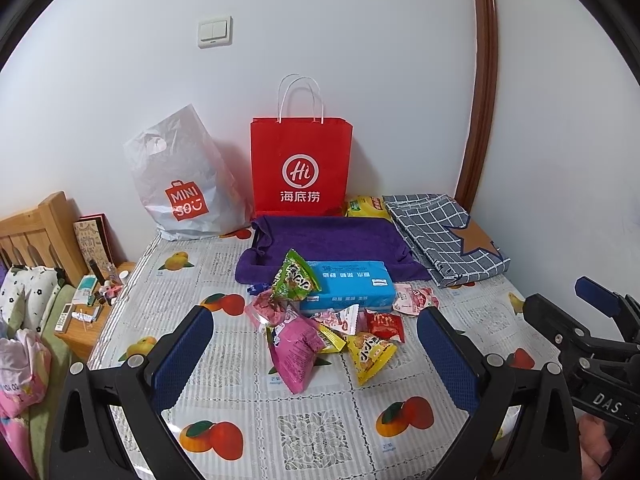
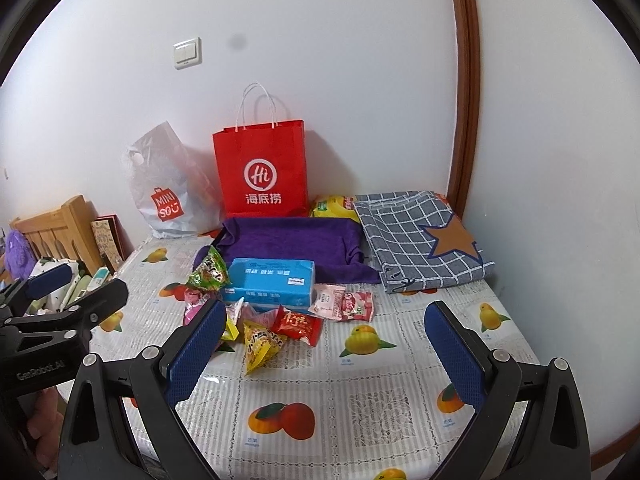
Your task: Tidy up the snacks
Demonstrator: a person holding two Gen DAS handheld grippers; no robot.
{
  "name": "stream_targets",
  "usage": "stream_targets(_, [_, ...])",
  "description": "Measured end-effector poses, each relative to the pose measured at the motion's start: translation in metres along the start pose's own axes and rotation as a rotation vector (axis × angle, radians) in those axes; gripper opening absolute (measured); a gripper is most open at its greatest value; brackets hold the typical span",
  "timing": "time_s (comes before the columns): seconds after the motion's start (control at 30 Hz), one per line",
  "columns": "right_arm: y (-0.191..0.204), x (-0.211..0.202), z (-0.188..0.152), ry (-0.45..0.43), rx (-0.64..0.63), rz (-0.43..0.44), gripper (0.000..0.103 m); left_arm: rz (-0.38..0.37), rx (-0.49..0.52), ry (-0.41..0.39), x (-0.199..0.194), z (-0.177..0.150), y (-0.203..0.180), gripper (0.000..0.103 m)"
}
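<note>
Snack packets [image 1: 320, 328] lie heaped against the front of the blue tissue pack [image 1: 348, 286], purple tray [image 1: 324, 240] just behind it. Left gripper [image 1: 316, 356] and right gripper [image 2: 324, 352] both hover spread wide, holding nothing. The risk: overlapping slippery wrappers, so one pinch may drag neighbours along.

Two black hand-held grippers with blue finger pads

The left hand-held gripper [image 1: 316, 356] and the right hand-held gripper [image 2: 326, 354] share one build: black plastic frames with triangular cut-outs, silver round screws at the joints, and long fingers [image 1: 182, 358] faced in textured blue padding. White lettering marks each black body: "DAS" on the right, "GenRobot.AI" on the left.
</note>
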State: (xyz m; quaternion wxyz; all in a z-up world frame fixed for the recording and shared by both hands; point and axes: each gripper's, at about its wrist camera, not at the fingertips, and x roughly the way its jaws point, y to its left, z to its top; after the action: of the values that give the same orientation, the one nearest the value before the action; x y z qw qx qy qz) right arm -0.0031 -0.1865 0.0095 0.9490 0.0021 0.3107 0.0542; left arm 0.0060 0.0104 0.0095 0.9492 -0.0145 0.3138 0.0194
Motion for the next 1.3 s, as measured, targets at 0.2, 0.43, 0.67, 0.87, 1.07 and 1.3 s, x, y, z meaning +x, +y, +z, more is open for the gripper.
stream_targets(0.2, [0.0, 0.008, -0.001, 0.009, -0.011, 0.001, 0.099, 0.011, -0.016, 0.022, 0.012, -0.007, 0.006, 0.102])
stream_targets(0.43, [-0.009, 0.046, -0.011, 0.054, -0.013, 0.003, 0.099, 0.061, -0.039, 0.05, 0.048, -0.017, 0.027, 0.102])
stream_targets(0.67, [-0.026, 0.091, -0.023, 0.097, 0.024, 0.003, 0.096, 0.074, -0.048, 0.11, 0.098, -0.027, 0.053, 0.102])
stream_targets(0.87, [-0.036, 0.135, -0.034, 0.147, 0.023, -0.026, 0.094, 0.016, -0.053, 0.193, 0.135, -0.039, 0.058, 0.102])
stream_targets(1.07, [-0.048, 0.175, -0.041, 0.229, 0.032, -0.032, 0.092, -0.082, -0.037, 0.243, 0.165, -0.049, 0.047, 0.102])
stream_targets(1.3, [-0.061, 0.207, -0.042, 0.265, 0.044, -0.021, 0.089, -0.077, 0.032, 0.291, 0.202, -0.053, 0.04, 0.102])
